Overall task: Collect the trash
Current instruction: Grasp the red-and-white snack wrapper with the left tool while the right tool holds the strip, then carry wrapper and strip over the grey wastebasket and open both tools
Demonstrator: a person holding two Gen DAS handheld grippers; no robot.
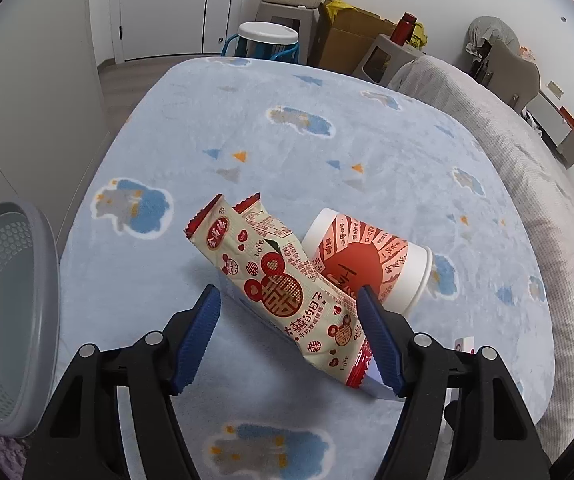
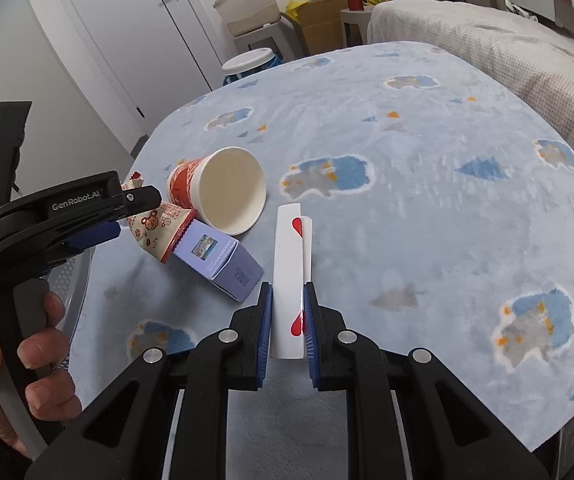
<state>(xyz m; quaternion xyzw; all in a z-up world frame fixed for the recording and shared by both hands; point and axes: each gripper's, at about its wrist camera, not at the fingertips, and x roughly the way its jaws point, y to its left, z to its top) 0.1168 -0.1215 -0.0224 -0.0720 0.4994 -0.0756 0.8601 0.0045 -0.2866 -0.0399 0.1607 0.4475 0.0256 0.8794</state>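
A cream-and-red snack wrapper (image 1: 275, 280) leans on a small lavender box (image 2: 223, 264) on the light blue patterned blanket (image 1: 327, 160). Behind it a red-and-white paper cup (image 1: 371, 260) lies on its side. My left gripper (image 1: 287, 294) is open around the wrapper: the right pad is at the wrapper's edge and the left pad stands apart from it. The right wrist view shows the same left gripper (image 2: 139, 218) over the wrapper (image 2: 155, 228), beside the cup (image 2: 223, 192). My right gripper (image 2: 287, 292) is shut on a flat white carton with red hearts (image 2: 287, 256), held off the blanket.
A grey perforated basket (image 1: 11, 300) stands at the left edge of the blanket. A person's hand (image 2: 27, 352) holds the left gripper's handle. A white-topped stool (image 1: 269, 36), cardboard boxes (image 1: 351, 36) and a grey-covered bed (image 1: 507, 152) lie beyond.
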